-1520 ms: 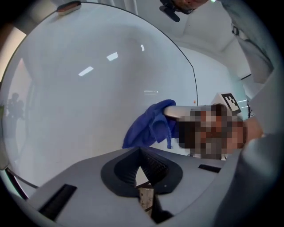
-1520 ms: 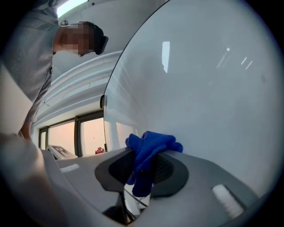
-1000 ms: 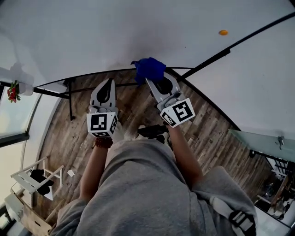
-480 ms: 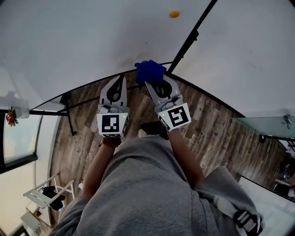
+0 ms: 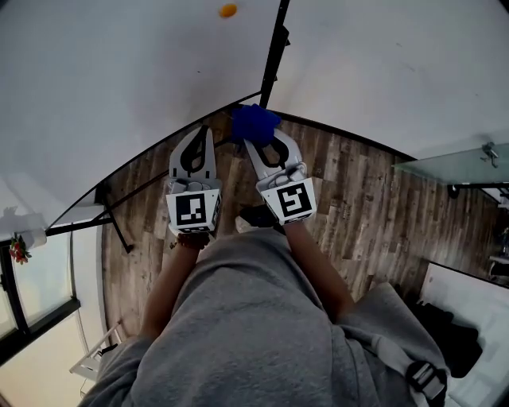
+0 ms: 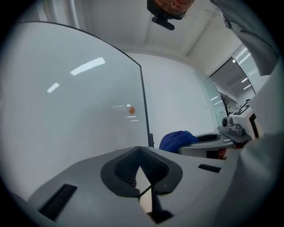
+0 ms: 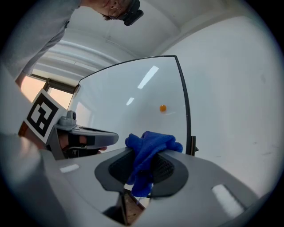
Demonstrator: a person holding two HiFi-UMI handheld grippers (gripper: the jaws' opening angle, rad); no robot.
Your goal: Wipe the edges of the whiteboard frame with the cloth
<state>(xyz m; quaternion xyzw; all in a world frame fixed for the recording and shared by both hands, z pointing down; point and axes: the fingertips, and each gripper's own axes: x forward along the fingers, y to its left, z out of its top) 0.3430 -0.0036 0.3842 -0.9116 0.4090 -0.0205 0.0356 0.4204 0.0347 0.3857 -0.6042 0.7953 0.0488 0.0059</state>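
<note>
Setting: white wall above a brown wood-plank floor, with a large white whiteboard edged by a thin black frame.
Right fingers: ribbed pads pressed onto a crumpled blue cloth, which bunches above the tips and hangs out below them.
Right gripper: the grey right gripper points at the whiteboard's lower right corner, and its black-and-white marker cube faces the head camera.
Cloth position: at that corner, where the bottom rail meets the upright right edge of the black frame; whether fabric touches the rail cannot be told.
Left fingers: tips closed against each other with nothing between them, leaving only a small diamond gap behind the contact.
Left gripper: the grey left gripper is held just beside the right one, aimed at the bottom edge of the whiteboard left of the corner.
Board surface: a small orange round magnet sits high up near the right edge.
Person: bare forearms run back to a grey garment filling the lower part of the head view.
</note>
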